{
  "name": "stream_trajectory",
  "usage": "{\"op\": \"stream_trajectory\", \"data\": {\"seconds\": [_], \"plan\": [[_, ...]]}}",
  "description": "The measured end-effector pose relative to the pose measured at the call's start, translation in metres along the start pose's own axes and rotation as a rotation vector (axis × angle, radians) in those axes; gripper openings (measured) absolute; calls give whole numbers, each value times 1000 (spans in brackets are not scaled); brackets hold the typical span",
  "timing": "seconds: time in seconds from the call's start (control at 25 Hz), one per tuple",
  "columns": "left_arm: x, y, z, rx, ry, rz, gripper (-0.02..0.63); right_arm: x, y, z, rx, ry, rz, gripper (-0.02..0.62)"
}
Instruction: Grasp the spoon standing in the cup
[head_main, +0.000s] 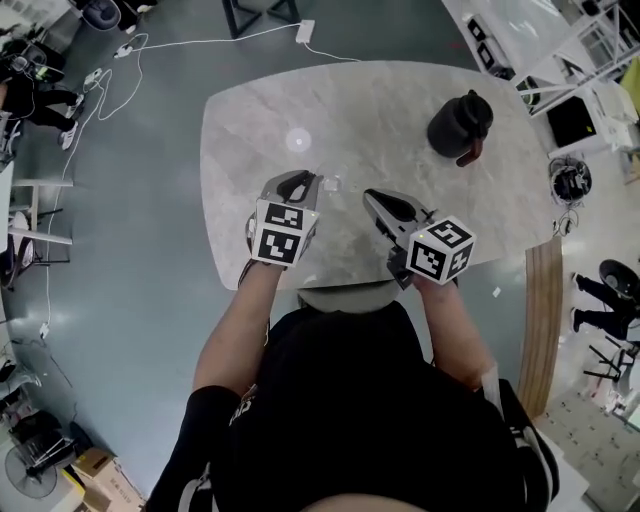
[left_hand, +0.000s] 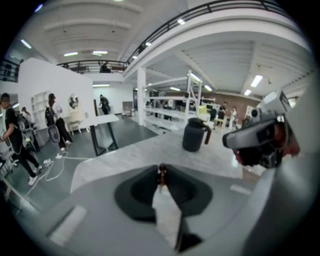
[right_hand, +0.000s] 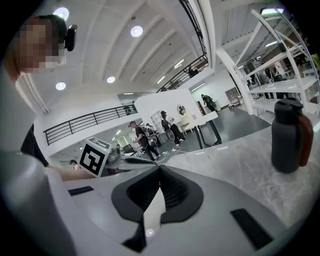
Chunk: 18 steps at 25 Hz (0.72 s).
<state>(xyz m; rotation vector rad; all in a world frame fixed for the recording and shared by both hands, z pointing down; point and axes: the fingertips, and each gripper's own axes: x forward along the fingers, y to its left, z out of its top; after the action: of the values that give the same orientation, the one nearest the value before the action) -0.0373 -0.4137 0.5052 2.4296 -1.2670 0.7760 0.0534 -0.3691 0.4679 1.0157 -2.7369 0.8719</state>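
Note:
My left gripper (head_main: 312, 180) reaches over the marble table (head_main: 380, 100) near its front edge. In the left gripper view its jaws (left_hand: 161, 176) stand nearly together, pinching a thin brown upright stem (left_hand: 161, 172) that looks like the spoon's handle. A small pale glassy thing (head_main: 331, 183) lies just right of those tips; it may be the cup, and the left gripper view hides it below the jaws. My right gripper (head_main: 368, 195) hovers to the right, tips meeting (right_hand: 160, 167), holding nothing.
A dark lidded jug (head_main: 460, 125) stands at the table's far right, also in the left gripper view (left_hand: 195, 134) and the right gripper view (right_hand: 289, 135). Cables lie on the floor (head_main: 120, 80) beyond the table. People stand far off.

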Motion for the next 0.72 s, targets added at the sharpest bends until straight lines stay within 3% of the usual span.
{"op": "stream_trajectory", "data": {"seconds": [0.44,0.72], "plan": [[-96,66,1,-141,-163,105,55,13,45,45,-120,-59,6,-5],[-149,87,0,-161,-241,127,57,19,92,54,-229,-84,39,-8]]}}
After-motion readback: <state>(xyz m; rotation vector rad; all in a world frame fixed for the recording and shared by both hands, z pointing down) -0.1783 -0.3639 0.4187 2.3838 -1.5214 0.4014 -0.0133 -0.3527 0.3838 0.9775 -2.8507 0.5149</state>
